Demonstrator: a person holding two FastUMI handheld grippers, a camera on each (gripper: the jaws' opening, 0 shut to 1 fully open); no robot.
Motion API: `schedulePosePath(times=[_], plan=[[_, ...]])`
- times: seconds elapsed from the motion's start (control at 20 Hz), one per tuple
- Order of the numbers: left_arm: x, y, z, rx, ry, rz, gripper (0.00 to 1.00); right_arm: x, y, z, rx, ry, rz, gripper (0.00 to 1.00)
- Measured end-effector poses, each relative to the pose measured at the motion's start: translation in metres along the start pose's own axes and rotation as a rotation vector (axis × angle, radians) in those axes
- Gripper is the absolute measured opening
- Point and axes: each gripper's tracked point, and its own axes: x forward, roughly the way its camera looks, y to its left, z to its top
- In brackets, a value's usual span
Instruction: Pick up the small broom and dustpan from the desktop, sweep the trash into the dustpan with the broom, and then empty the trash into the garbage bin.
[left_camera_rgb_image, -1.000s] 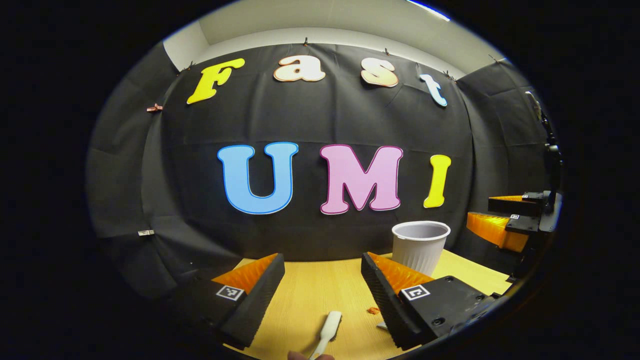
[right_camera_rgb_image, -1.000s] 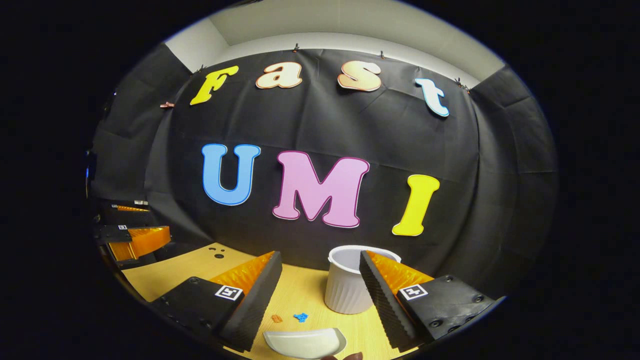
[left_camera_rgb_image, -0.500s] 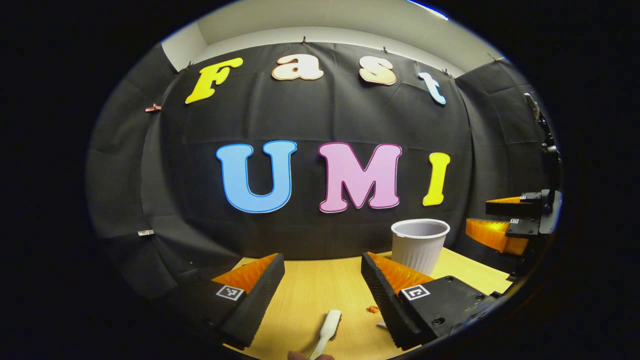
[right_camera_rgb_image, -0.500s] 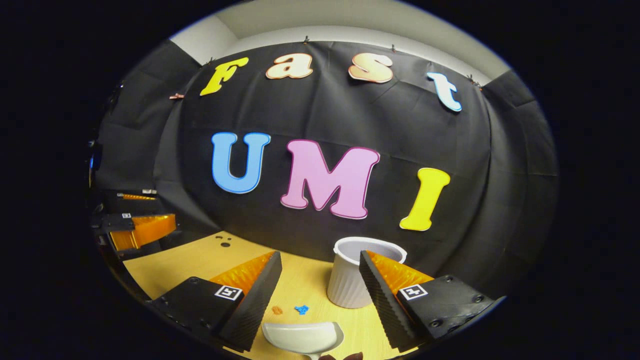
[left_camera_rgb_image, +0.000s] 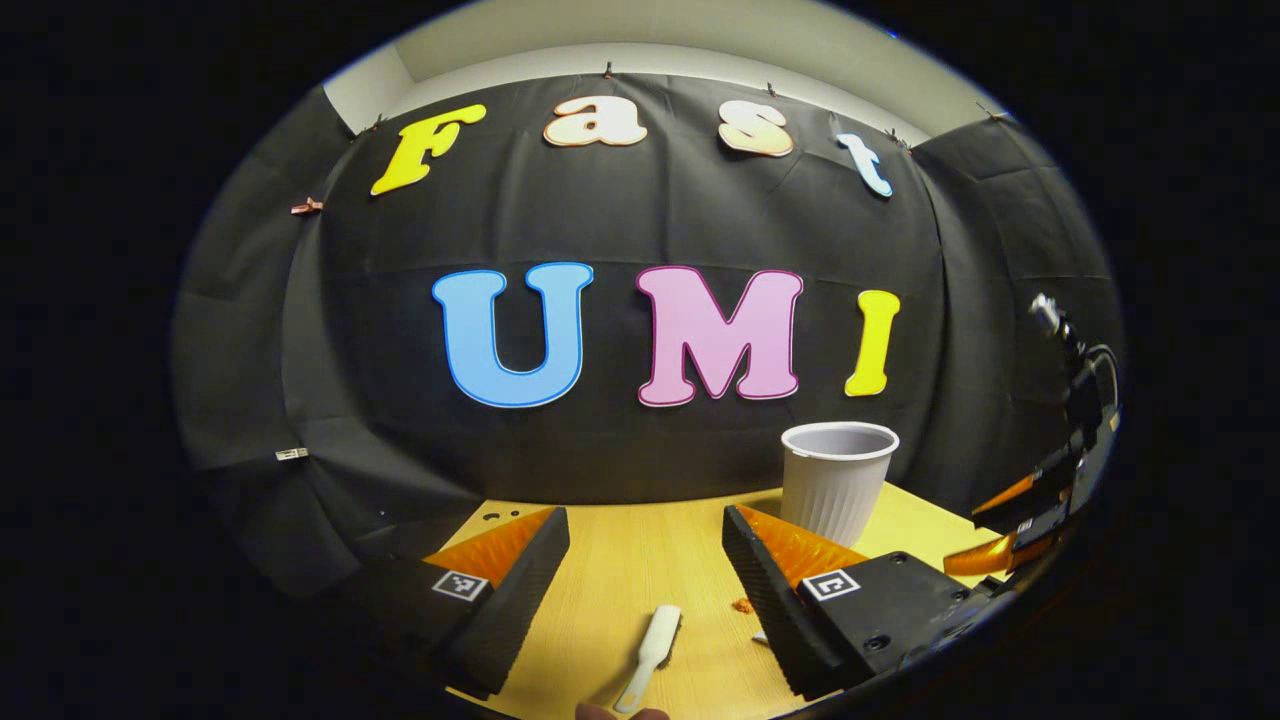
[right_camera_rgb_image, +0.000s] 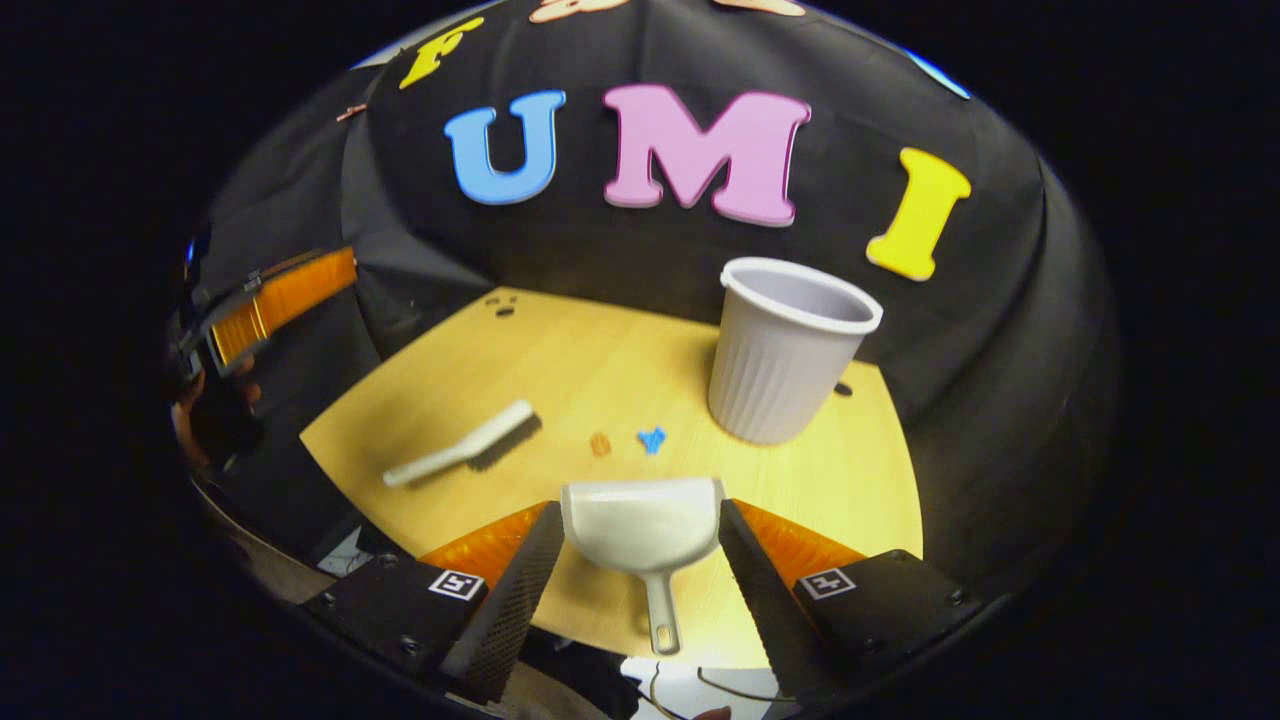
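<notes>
the wooden desktop (right_camera_rgb_image: 560, 370) carries all the task items. the small white broom (right_camera_rgb_image: 462, 455) lies flat on the left part of the desktop in the right gripper view, bristle end toward the middle, handle end toward the near left edge. in the left gripper view the broom (left_camera_rgb_image: 650, 655) lies on the wood low in the frame, between the fingers' lines but below them, untouched.

the white dustpan (right_camera_rgb_image: 643, 528) lies flat near the front edge, mouth toward the wall and handle toward the camera. it sits between the two fingers of the right gripper (right_camera_rgb_image: 640, 545); the jaws stand wide, and i cannot tell whether either finger touches the pan. two scraps of trash lie just beyond the pan's mouth: an orange scrap (right_camera_rgb_image: 600, 444) and a blue scrap (right_camera_rgb_image: 652, 439), side by side and slightly apart. the ribbed white bin (right_camera_rgb_image: 785, 350), cup-shaped, stands upright to the right of the scraps, toward the back of the desktop.

the left gripper (left_camera_rgb_image: 645, 560) hangs above the desktop with its jaws wide and nothing between them. the bin (left_camera_rgb_image: 836, 480) stands beyond its right finger. an orange scrap (left_camera_rgb_image: 742, 606) lies just beside that finger. at the far right of this view the right gripper (left_camera_rgb_image: 1010, 525) shows tilted downward. in the right gripper view the left gripper (right_camera_rgb_image: 265, 305) shows at the far left, with a hand (right_camera_rgb_image: 205, 420) below it.
</notes>
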Motion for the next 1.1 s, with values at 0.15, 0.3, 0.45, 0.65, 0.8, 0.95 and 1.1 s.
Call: schedulePosePath(times=[0.15,0.3,0.45,0.65,0.8,0.95,1.1], plan=[[-0.002,0.001,-0.003,0.002,0.008,0.008,0.98,0.016,0.002,-0.042,0.004,0.133,0.009,0.98],[-0.004,0.002,-0.006,0.007,0.015,0.013,0.98,0.04,0.001,-0.067,-0.016,0.223,0.011,0.96],[-0.004,0.001,-0.011,0.005,0.036,0.018,0.98,0.066,0.003,-0.095,-0.002,0.311,0.028,0.95],[-0.006,0.0,-0.015,0.011,0.05,0.029,0.98,0.095,-0.006,-0.126,0.019,0.409,0.03,0.94],[-0.005,-0.002,-0.017,0.008,0.063,0.042,0.98,0.118,-0.011,-0.146,0.014,0.461,0.026,0.93],[-0.002,-0.007,-0.019,0.005,0.074,0.055,0.98,0.132,-0.013,-0.156,-0.001,0.505,0.039,0.93],[0.003,-0.011,-0.02,0.004,0.083,0.067,0.98,0.142,-0.015,-0.16,-0.02,0.54,0.047,0.86]])
